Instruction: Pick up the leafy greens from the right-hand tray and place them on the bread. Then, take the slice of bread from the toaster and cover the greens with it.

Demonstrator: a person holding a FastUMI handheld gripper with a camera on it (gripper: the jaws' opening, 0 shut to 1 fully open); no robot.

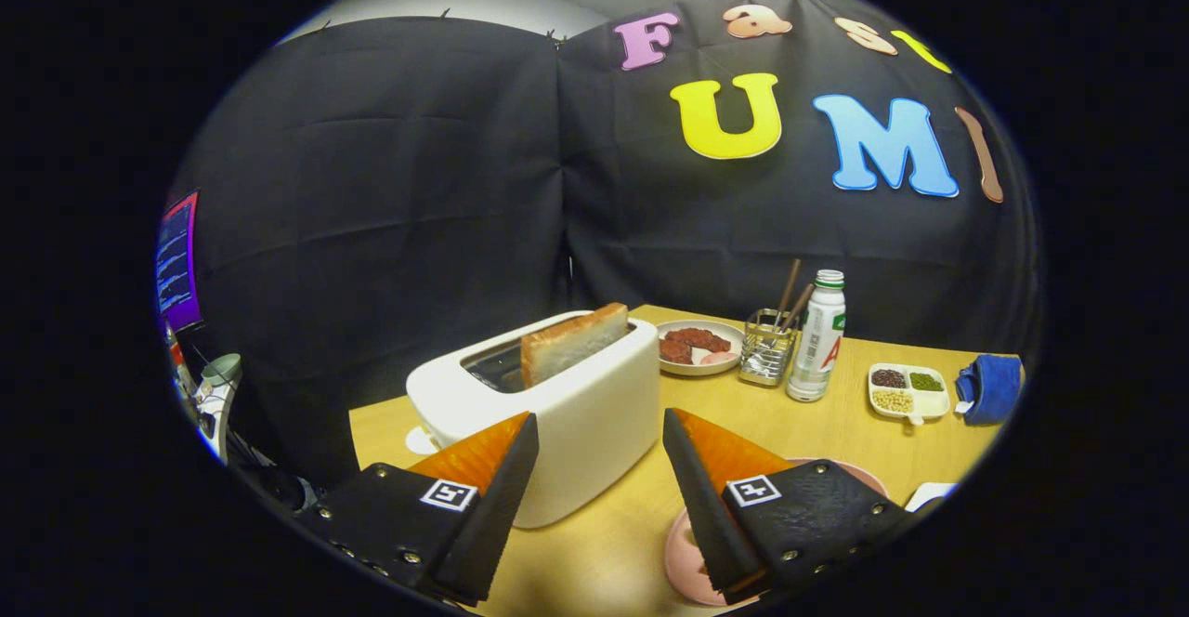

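Observation:
A white toaster (557,413) stands on the wooden table just ahead of my fingers, reaching into the gap from the left. A slice of bread (573,341) sticks up from its slot, upright and a little tilted. My gripper (599,426) is open with nothing between the fingers, hovering above the table in front of the toaster. Under the right finger (711,487) lies a pink plate (685,557), mostly hidden by it.
Beyond the toaster are a white plate with dark red food (699,346), a wire holder with sticks (769,347) and a white bottle (817,336). Further right sit a small divided dish of beans (908,390) and a blue cloth (992,387). The table's left edge drops off beside the toaster.

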